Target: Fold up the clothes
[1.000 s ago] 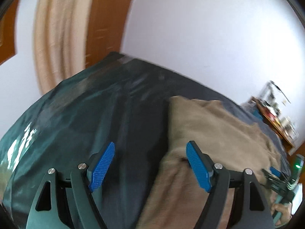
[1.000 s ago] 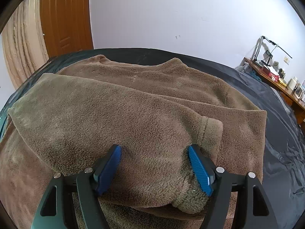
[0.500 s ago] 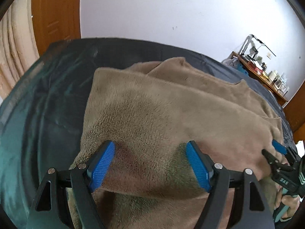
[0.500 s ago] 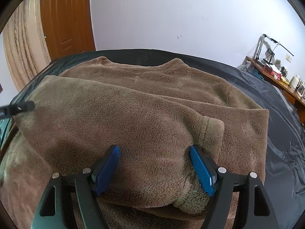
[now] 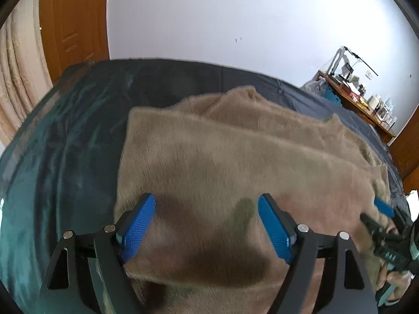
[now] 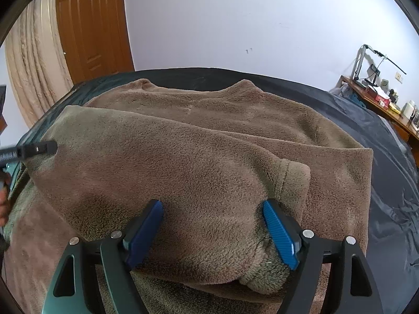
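A brown fleece sweater lies flat on a dark sheet, a sleeve folded across its body with the cuff at the right. My right gripper is open, its blue pads either side of the folded sleeve near the cuff. My left gripper is open over the sweater's left part, close to the fabric. The left gripper's finger tip shows at the sweater's left edge in the right wrist view. The right gripper shows at the right edge of the left wrist view.
The dark sheet covers the bed around the sweater. A wooden door and a beige curtain stand at the back left. A cluttered desk with a lamp stands at the far right against a white wall.
My left gripper has swung right from the bare sheet onto the sweater's left side and stays open. My right gripper has held still, open at the sleeve.
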The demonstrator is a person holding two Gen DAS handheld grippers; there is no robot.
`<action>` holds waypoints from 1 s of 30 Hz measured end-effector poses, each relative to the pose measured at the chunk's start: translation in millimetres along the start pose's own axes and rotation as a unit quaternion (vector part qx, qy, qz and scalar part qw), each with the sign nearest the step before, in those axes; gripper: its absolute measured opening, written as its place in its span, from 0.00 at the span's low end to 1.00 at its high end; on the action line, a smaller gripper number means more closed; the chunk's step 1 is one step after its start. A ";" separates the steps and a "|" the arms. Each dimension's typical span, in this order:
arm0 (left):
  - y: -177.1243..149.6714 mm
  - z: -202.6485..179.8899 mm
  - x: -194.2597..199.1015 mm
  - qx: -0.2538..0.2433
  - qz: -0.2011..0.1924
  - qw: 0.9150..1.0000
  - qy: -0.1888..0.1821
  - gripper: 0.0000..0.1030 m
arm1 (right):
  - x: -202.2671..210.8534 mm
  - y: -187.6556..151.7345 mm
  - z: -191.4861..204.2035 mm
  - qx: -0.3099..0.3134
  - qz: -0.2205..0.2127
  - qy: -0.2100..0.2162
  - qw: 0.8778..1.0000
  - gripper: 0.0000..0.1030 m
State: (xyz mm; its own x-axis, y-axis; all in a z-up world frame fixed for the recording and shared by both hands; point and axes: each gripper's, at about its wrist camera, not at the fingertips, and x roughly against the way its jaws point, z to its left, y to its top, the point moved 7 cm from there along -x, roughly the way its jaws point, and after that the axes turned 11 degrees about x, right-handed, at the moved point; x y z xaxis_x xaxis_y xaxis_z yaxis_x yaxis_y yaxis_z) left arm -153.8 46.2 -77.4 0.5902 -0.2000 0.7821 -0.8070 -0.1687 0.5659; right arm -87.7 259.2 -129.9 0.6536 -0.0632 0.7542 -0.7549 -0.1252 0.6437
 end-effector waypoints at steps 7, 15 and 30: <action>29.6 5.0 -30.8 0.021 0.024 0.999 0.009 0.81 | 0.3 0.0 -0.1 -0.002 -0.002 0.008 1.000 0.81; 24.3 11.1 -48.8 0.019 0.020 0.999 0.031 0.88 | 0.1 0.0 -0.1 -0.005 -0.004 0.017 1.000 0.83; 0.8 5.6 -9.5 -0.003 0.019 0.999 0.028 0.93 | -0.7 0.0 0.4 -0.007 -0.004 0.019 1.000 0.84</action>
State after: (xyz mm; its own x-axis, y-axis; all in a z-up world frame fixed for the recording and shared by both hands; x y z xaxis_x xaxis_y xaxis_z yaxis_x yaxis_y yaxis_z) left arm -160.0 42.6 -85.9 0.5567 -0.1525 0.8166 -0.8294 -0.1565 0.5362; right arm -88.2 258.9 -130.5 0.6577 -0.0235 0.7529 -0.7501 -0.1119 0.6517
